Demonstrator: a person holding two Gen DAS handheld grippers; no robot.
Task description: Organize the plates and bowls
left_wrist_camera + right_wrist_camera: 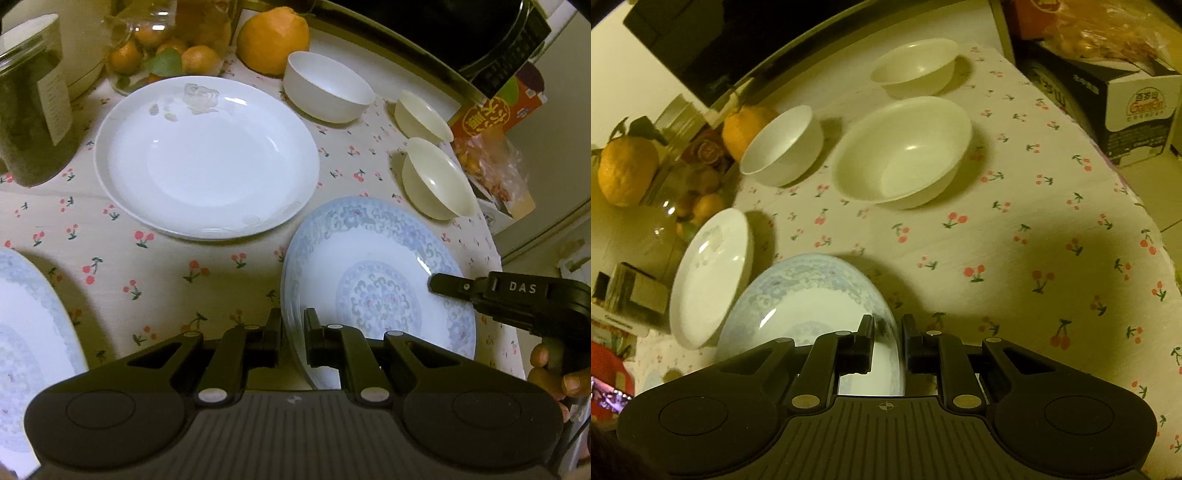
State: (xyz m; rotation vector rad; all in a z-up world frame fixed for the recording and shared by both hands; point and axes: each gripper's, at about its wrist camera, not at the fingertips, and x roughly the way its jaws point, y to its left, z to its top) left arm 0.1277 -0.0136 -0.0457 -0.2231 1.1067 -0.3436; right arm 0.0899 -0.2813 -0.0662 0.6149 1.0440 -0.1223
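- The left gripper (293, 328) is seen clamped on the near left rim of a blue-patterned plate (380, 266); the rim is pinched between its fingers (274, 332).
- The same blue-patterned plate is gripped on its right rim by the right gripper (888, 338), whose fingers (866, 341) are closed on the edge; in the right wrist view the plate (798, 295) is seen tilted, its near part hidden behind the gripper body.
- In the left wrist view only one black finger and part of the right gripper's body are shown at the plate's right side, with a few fingertips of the person's hand (550, 373) cut off by the frame edge.
- A plain white plate (207, 155) lies just left of and beyond the held plate on the cherry-print surface (166, 266).
- A second blue-patterned plate (29, 332) is cut off at the near left edge.
- A white bowl (328, 86) stands far behind the plates, and two cream bowls (436, 177) (421, 116) stand at the far right, apart from one another.
- Oranges (273, 37) and a glass jar (29, 103) at the far left are partly cropped; the jar's contents cannot be made out.
- Packaging (491, 122) beyond the right edge is blurred.
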